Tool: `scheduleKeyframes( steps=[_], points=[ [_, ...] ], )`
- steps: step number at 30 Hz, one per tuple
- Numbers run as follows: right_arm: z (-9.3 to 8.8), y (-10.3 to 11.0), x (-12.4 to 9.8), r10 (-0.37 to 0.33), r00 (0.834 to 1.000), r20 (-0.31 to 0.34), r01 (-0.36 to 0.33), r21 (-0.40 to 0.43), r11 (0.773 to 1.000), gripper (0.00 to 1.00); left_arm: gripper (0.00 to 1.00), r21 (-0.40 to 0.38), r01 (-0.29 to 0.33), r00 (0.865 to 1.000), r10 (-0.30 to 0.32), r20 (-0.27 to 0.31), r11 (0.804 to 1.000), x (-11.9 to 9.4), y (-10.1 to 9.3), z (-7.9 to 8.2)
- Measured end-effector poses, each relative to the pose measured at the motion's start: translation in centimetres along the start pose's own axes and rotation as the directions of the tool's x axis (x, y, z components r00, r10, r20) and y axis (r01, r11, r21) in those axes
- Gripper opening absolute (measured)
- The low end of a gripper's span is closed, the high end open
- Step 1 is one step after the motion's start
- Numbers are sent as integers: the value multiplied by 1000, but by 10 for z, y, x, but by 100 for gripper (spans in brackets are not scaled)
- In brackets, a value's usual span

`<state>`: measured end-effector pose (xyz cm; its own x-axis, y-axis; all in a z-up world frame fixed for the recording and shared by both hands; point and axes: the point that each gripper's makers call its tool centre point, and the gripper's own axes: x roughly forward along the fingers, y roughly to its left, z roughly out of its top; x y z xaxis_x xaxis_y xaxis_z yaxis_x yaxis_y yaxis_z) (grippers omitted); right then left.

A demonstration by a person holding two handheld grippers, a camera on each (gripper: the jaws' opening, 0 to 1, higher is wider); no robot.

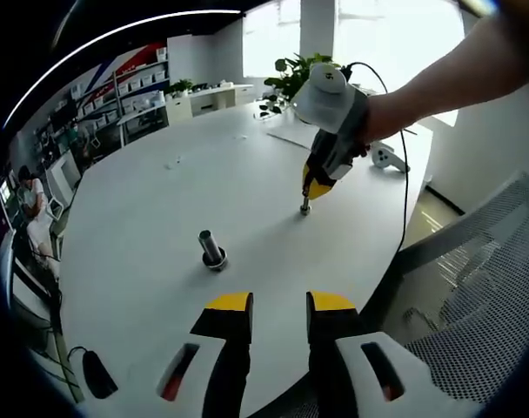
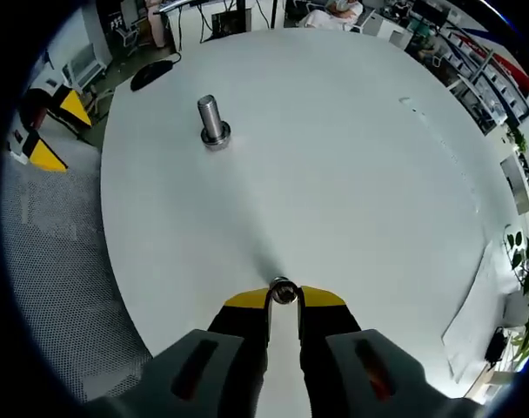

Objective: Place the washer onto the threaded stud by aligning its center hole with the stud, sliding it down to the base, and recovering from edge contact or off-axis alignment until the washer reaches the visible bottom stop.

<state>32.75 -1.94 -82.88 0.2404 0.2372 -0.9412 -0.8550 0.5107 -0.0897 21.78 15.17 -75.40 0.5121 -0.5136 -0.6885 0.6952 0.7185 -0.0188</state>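
**Washer pinched at the desk, stud waiting across the white top**

In the right gripper view the right tool (image 2: 284,294) sits closest, its yellow-tipped jaws drawn in on a small metal washer (image 2: 283,291) held right at the tips, low against the desk (image 2: 351,174). Beyond it, well apart across bare surface, the stud (image 2: 211,119) stands upright on its wider base. In the left gripper view the left tool (image 1: 277,305) hangs released over the near edge, jaws parted with nothing between them. The stud (image 1: 211,248) is just ahead of it, and farther off the right tool (image 1: 310,193) points down at the desk (image 1: 143,218) with a small grey piece, probably the washer (image 1: 305,208), under its tip.

The step in hand looks like the pickup and carry. To do it well, lift straight up so the washer does not drag, then travel to the stud and bring the washer flat and level above its top, hole centred on the axis, before lowering. If an edge catches the thread, a small back-off and re-level should serve better than pushing. The free left tool could steady the base.

Much is hard to read. The washer's hole is hidden between the jaws, and whether it is gripped flat or on edge cannot be told. The threads on the stud are too small to make out. At the far side, a mesh chair (image 1: 473,261) and shelves (image 1: 134,87) blur out.
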Motion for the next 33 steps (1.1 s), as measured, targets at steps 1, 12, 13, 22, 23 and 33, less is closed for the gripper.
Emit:
scheduleKeyframes(
  steps=[1,12,13,22,23,33],
  points=[
    [0,0,1,2,1000,-2,-2,-1,1000,13,22,-1,0,1000,0,0,1000,0,0,0],
    [-8,-1,18,14,999,-33,-14,-7,1000,14,22,7,-2,1000,2,-2,1000,-1,0,0],
    [-8,-1,19,18,999,-35,-18,-11,1000,14,22,6,-2,1000,2,-2,1000,0,0,0],
    [-12,0,22,17,999,-36,-17,11,1000,14,22,9,2,1000,-2,0,1000,0,0,1],
    [-13,1,22,21,999,-35,-20,24,1000,14,22,7,4,1000,-4,-5,1000,0,-1,-1],
    [-15,5,20,51,998,-25,-48,113,992,21,24,13,11,1000,-11,-21,1000,2,-4,-6]
  ],
)
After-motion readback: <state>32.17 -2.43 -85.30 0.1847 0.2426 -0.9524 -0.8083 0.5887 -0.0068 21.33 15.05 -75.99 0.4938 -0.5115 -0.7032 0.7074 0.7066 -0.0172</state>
